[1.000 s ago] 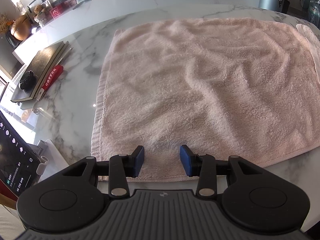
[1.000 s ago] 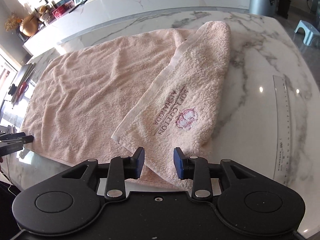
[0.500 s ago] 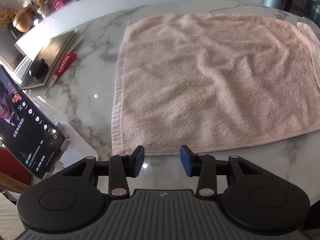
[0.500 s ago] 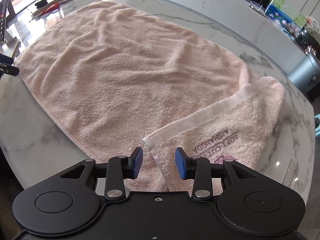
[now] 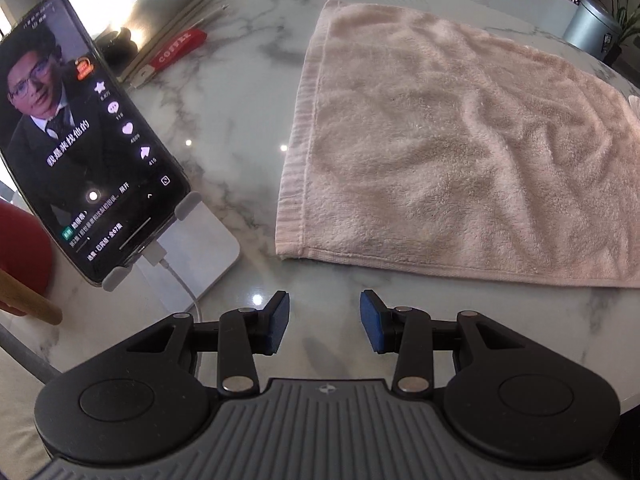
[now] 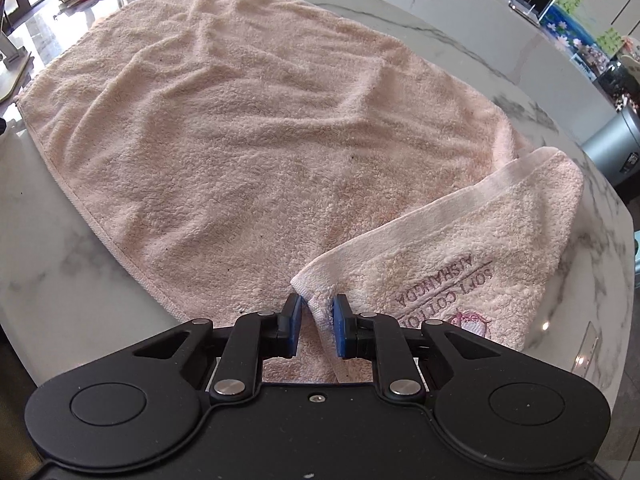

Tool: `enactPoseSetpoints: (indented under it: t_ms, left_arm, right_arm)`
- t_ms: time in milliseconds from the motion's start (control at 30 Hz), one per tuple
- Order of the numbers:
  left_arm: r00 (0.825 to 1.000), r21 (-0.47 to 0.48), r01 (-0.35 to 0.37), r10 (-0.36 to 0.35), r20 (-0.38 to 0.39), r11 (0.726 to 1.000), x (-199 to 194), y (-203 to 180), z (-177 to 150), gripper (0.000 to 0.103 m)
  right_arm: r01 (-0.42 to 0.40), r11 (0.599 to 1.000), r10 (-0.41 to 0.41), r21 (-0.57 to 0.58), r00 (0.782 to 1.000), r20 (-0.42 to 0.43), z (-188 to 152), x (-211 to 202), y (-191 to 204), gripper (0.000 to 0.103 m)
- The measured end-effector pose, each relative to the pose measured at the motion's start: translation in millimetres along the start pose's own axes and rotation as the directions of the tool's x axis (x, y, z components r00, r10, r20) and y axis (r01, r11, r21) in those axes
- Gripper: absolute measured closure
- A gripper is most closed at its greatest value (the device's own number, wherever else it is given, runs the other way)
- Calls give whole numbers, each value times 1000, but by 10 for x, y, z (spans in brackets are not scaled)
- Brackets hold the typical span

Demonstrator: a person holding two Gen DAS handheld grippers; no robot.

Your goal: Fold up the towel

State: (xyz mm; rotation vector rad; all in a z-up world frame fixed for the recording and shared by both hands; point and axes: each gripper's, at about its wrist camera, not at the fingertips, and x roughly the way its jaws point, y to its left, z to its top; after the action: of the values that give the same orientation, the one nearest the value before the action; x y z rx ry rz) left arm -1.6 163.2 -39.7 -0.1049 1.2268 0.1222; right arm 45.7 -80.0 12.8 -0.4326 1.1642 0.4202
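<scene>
On the left of the marble table (image 5: 240, 92) a phone (image 5: 88, 136) leans in a grey stand (image 5: 188, 248), its screen lit and a white charging cable (image 5: 180, 280) plugged into its lower end. Farther back lie a red packet marked COFFEE (image 5: 176, 52), a stack of flat dark boards (image 5: 172, 16) and a small black object (image 5: 118, 38). A grey metal bin (image 5: 592, 28) stands beyond the far right edge. Nothing lies between either tool and the cloth.

The pink towel (image 6: 248, 128) is spread across the middle of the table, rumpled with shallow creases, its left hem ribbed. Its near right corner is folded back over the top, showing a pale woven band and purple embroidered lettering (image 6: 444, 284) with a small emblem.

The left tool (image 5: 324, 322) hangs over bare marble just short of the towel's near left corner, jaws partly apart and holding nothing. The right tool (image 6: 316, 324) is closing its jaws on the tip of the folded-back corner, which stands bunched between the blue pads (image 6: 340, 330); the right pad touches the cloth, the left one is just beside it.
</scene>
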Motion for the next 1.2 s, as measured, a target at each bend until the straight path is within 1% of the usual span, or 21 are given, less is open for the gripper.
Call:
enactPoseSetpoints:
  t_ms: [67, 267, 433, 467, 500, 533, 567, 633, 733, 833, 933, 1067, 1167, 1200]
  left_arm:
    - [1000, -34, 23, -24, -8, 999, 52, 37, 56, 65]
    - [999, -82, 46, -48, -24, 996, 148, -5, 310, 65]
    - [997, -144, 73, -74, -2, 987, 235, -63, 496, 66]
    - [997, -156, 82, -82, 9, 984, 239, -78, 514, 67]
    - [995, -169, 96, -93, 27, 981, 237, -100, 531, 70]
    - [994, -174, 111, -104, 45, 978, 228, -128, 545, 76]
    - [991, -172, 125, -116, 65, 977, 215, -166, 561, 78]
    - [985, -143, 152, -138, 104, 978, 181, -277, 600, 86]
    - [974, -85, 193, -180, 141, 978, 118, -443, 683, 94]
    - [965, -19, 225, -220, 144, 974, 96, -660, 765, 94]
    - [962, 36, 241, -243, 120, 970, 128, -918, 798, 94]
    - [966, 75, 225, -232, 111, 972, 93, -1096, 758, 94]
    - [974, 54, 199, -204, 100, 978, 33, -1036, 700, 93]
    - [976, 43, 193, -197, 97, 980, 13, -1000, 680, 90]
  right_arm:
    - [-6, 1000, 6, 3, 1000, 2, -2, -6, -4, 88]
    - [-16, 1000, 16, 6, 1000, 2, -10, -32, 5, 88]
    - [-22, 1000, 22, 15, 1000, 1, -10, -42, -11, 88]
    - [-24, 1000, 24, 20, 1000, 2, -19, -43, -14, 88]
    - [-27, 999, 27, 28, 1000, 4, -25, -44, -24, 89]
    - [-30, 999, 30, 38, 1000, 8, -26, -43, -38, 90]
    - [-34, 998, 34, 46, 999, 11, -22, -40, -48, 91]
    - [-49, 996, 48, 70, 999, 17, -28, -48, -88, 92]
    - [-84, 990, 82, 111, 996, 25, -28, -114, -175, 92]
    - [-102, 984, 99, 143, 995, 31, -29, -172, -256, 92]
    - [-111, 982, 107, 156, 994, 32, -31, -194, -296, 92]
    - [-109, 982, 107, 156, 994, 25, -42, -157, -281, 92]
    - [-114, 980, 112, 161, 993, 20, -72, -129, -302, 92]
    - [-116, 980, 115, 164, 993, 20, -79, -113, -317, 92]
